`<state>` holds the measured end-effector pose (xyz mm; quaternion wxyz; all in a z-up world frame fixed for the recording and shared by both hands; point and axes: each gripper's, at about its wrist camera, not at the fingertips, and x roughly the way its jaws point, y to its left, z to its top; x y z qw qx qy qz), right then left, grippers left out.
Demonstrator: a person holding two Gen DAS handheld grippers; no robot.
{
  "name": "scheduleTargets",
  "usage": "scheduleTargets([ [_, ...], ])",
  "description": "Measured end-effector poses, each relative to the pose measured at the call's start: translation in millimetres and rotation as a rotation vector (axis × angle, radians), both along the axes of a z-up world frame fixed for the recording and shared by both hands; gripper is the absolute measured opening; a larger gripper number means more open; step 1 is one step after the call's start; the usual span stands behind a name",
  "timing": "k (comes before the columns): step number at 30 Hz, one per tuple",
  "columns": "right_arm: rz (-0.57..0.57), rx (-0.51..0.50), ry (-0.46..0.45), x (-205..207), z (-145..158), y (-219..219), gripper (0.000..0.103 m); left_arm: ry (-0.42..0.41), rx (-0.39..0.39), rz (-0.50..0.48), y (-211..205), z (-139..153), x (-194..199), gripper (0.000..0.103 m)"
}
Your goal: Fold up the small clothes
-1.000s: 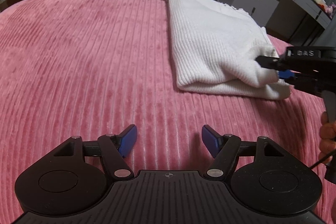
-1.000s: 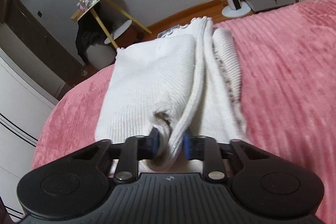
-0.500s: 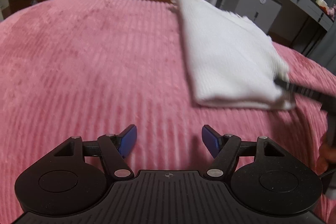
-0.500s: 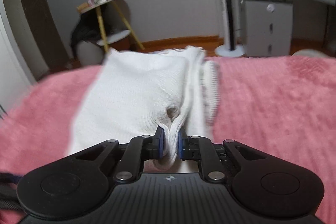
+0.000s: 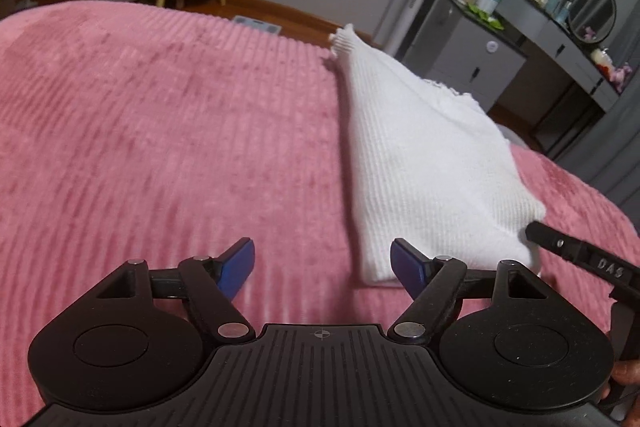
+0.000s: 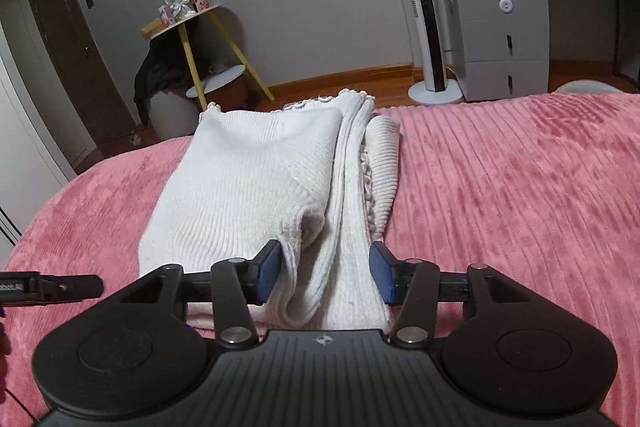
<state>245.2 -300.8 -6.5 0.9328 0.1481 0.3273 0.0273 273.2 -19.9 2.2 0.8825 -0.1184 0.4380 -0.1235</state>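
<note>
A folded white knit garment [image 6: 256, 183] lies on the pink ribbed bedspread [image 6: 520, 195]. It also shows in the left wrist view [image 5: 424, 163], to the right of centre. My right gripper [image 6: 325, 273] is open, its blue pads on either side of the garment's near edge, with fabric folds between them. My left gripper [image 5: 322, 265] is open and empty over the bedspread [image 5: 160, 147], with its right pad near the garment's near left corner. The right gripper's black finger [image 5: 576, 255] shows at the garment's near right corner.
The bed's far edge runs behind the garment. Beyond it stand a yellow-legged side table [image 6: 200, 27], a white tower fan [image 6: 424, 27], a grey drawer unit [image 6: 504, 43] and a dressing table with a round mirror [image 5: 592, 11].
My right gripper has opened and let go of the garment's near fold. The garment has settled flat on the bed. My left gripper has moved closer to the garment's near left corner.
</note>
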Motion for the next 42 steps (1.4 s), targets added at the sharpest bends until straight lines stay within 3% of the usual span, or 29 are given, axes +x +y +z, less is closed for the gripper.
scheduleTargets([
  [5, 0.014, 0.194, -0.022, 9, 5, -16, 0.048, 0.001, 0.030, -0.007, -11, -5, 9, 0.081],
  [8, -0.009, 0.258, -0.009, 17, 0, -23, 0.046, -0.014, 0.047, -0.007, -17, -6, 19, 0.081],
  [10, 0.006, 0.258, 0.002, 22, -4, -21, 0.028, -0.018, 0.028, -0.014, -21, -6, 30, 0.081],
  [12, 0.029, 0.234, 0.012, 28, -8, -14, 0.027, -0.024, 0.002, -0.020, -25, -7, 40, 0.082],
  [13, 0.040, 0.205, 0.010, 30, -9, -10, 0.020, -0.028, -0.009, -0.018, -27, -7, 45, 0.083],
  [17, 0.025, -0.030, -0.004, 35, -15, 4, 0.015, -0.054, 0.007, -0.030, -40, -9, 56, 0.086],
  [20, 0.031, -0.142, -0.001, 35, -22, 15, 0.014, -0.055, -0.006, -0.050, -45, -13, 62, 0.086],
  [23, 0.053, -0.120, -0.024, 32, -13, 11, 0.024, -0.027, -0.068, -0.062, -44, -21, 74, 0.086],
  [25, 0.020, -0.052, -0.028, 32, -10, -4, 0.065, -0.005, -0.113, -0.064, -44, -29, 82, 0.087],
  [26, -0.008, -0.037, -0.029, 33, -9, -11, 0.072, 0.004, -0.143, -0.062, -43, -34, 85, 0.087],
  [28, -0.011, -0.006, -0.019, 39, -12, -22, 0.074, 0.013, -0.180, -0.061, -44, -42, 92, 0.092],
  [32, 0.041, 0.160, 0.059, 66, -34, -40, 0.080, -0.011, -0.187, -0.079, -52, -49, 101, 0.094],
  [33, 0.046, 0.214, 0.066, 72, -39, -45, 0.080, -0.019, -0.186, -0.085, -53, -50, 102, 0.093],
  [36, 0.056, 0.334, 0.067, 84, -48, -52, 0.078, -0.034, -0.202, -0.116, -55, -49, 104, 0.068],
  [39, 0.066, 0.341, 0.060, 89, -48, -46, 0.057, -0.070, -0.196, -0.111, -53, -38, 100, 0.041],
  [42, 0.088, 0.245, 0.021, 85, -30, -30, 0.049, -0.103, -0.193, -0.106, -46, -20, 96, 0.038],
])
